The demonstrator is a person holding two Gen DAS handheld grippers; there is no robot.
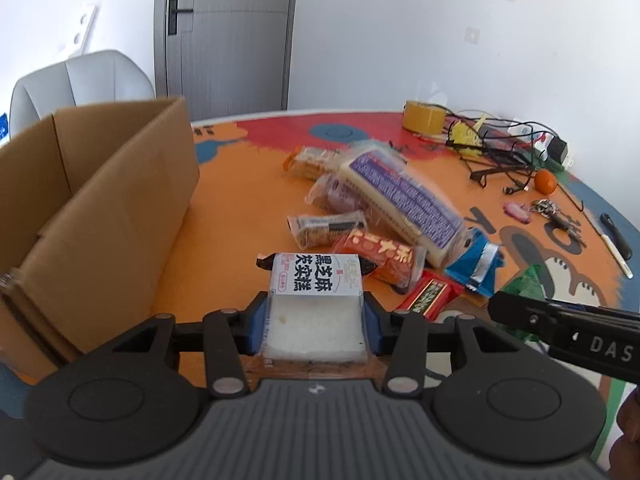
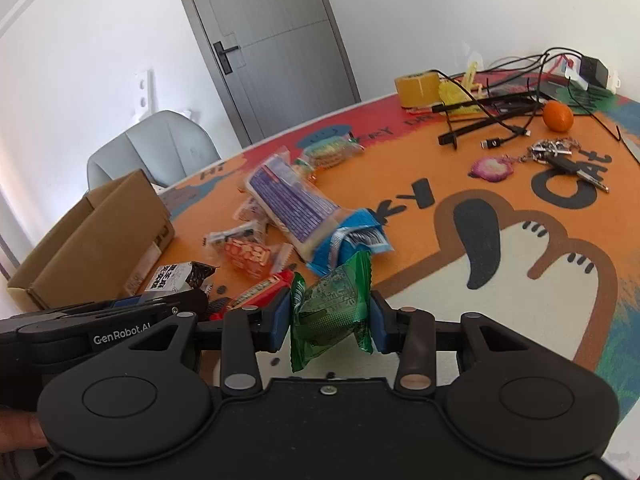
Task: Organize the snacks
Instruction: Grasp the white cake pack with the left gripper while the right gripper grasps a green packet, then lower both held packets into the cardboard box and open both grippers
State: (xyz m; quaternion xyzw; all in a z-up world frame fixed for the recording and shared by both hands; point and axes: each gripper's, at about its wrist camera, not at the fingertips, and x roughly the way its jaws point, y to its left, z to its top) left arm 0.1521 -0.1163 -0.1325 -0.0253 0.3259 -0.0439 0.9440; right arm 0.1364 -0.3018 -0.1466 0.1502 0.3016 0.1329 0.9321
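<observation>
Left wrist view: white cake pack (image 1: 316, 304) with black Chinese print, clamped between the blue pads (image 1: 259, 326) of the left gripper (image 1: 316, 326), jaws closed on its sides, held just above the desk (image 1: 240, 208). Just beyond it, a heap of snacks: orange pack (image 1: 380, 256) touching the cake pack's far corner, red bar (image 1: 430, 294) to the right, small clear-wrapped bar (image 1: 326, 230) behind, long purple pack (image 1: 404, 196) lying aslant over the heap, blue wrapper (image 1: 478, 264) at its near end. Open cardboard box (image 1: 100, 208) to the left, near the cake pack but apart from it. Part of the right gripper's black body at the right edge.

Right wrist view: green pack (image 2: 332, 312) pinched between the blue pads (image 2: 280, 320) of the right gripper (image 2: 332, 320), jaws closed on it, crumpled, tilted, off the desk (image 2: 520, 320). Same heap just beyond; purple pack (image 2: 292, 204) blurred. Left gripper (image 2: 172, 300) at the left with the cake pack (image 2: 172, 276), beside the box (image 2: 92, 248).

Farther back on the desk, well apart from the snacks: tape roll (image 1: 424, 118), tangle of black cables (image 1: 500, 148), orange (image 1: 546, 182), keys (image 1: 556, 214). Behind the desk, grey chair (image 1: 80, 84) and grey door (image 1: 228, 32).
</observation>
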